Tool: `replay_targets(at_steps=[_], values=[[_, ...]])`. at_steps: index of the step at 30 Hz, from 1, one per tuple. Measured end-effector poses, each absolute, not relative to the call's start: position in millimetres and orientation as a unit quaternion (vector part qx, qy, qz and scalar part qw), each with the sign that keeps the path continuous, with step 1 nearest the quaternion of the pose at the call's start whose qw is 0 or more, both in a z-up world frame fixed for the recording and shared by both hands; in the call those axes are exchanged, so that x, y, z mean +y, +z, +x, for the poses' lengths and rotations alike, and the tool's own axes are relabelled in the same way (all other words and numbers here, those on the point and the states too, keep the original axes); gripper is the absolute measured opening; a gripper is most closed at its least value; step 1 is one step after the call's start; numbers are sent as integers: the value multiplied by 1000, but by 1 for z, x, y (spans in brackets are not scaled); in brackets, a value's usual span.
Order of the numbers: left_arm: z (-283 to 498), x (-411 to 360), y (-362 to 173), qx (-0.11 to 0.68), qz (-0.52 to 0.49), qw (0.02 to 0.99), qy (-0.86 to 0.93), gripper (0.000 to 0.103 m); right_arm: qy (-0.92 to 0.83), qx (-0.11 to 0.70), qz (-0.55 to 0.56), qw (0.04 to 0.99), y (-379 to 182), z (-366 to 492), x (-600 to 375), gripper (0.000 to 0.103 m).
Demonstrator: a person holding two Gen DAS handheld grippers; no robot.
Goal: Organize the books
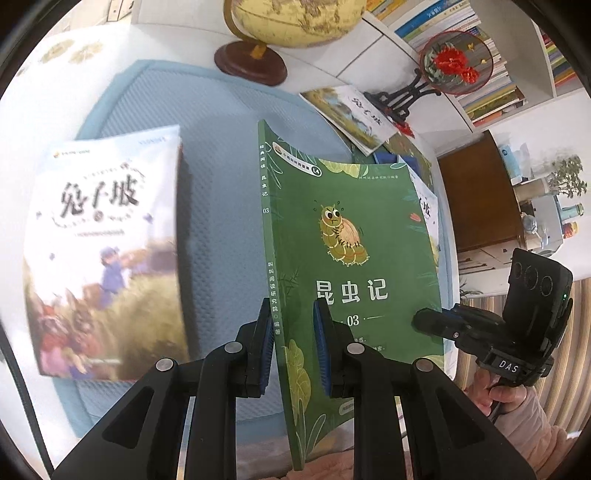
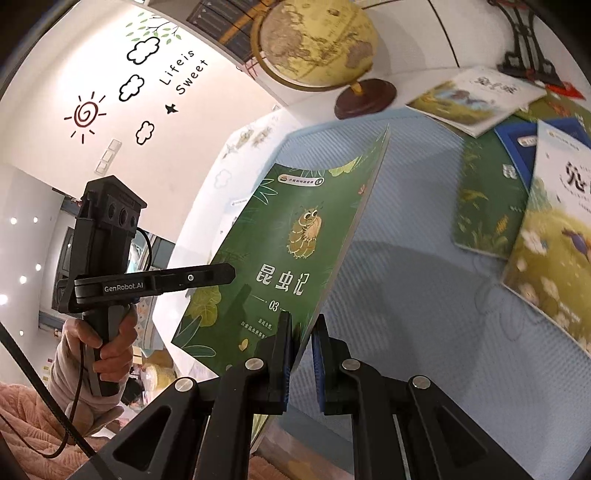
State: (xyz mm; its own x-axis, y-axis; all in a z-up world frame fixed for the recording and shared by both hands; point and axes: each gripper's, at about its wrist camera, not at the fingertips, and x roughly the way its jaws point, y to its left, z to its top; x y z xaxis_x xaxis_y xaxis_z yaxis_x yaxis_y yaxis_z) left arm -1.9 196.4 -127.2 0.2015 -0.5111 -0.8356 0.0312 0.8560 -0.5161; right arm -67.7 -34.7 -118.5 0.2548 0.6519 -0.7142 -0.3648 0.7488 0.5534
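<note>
Green book (image 1: pixel 354 258) held up off the blue mat (image 1: pixel 221 122) by both grippers.
The left gripper (image 1: pixel 291 347) is clamped at its spine, the right gripper (image 2: pixel 301 354) at its open edge; its long axis runs away from both jaws. The cover is thin, glossy, slightly bowed. Other books (image 2: pixel 476 99) are strewn at the mat's far corner, near a globe (image 1: pixel 295 18).
</note>
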Motion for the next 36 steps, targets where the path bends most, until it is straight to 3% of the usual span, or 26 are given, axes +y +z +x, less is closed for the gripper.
replay_targets(at_steps=[14, 36], values=[[12, 270, -117, 581, -197, 772, -165, 18, 342, 496, 118, 789, -100, -50, 33, 10], [14, 353, -137, 588, -224, 769, -113, 18, 370, 524, 91, 762, -121, -27, 107, 10]])
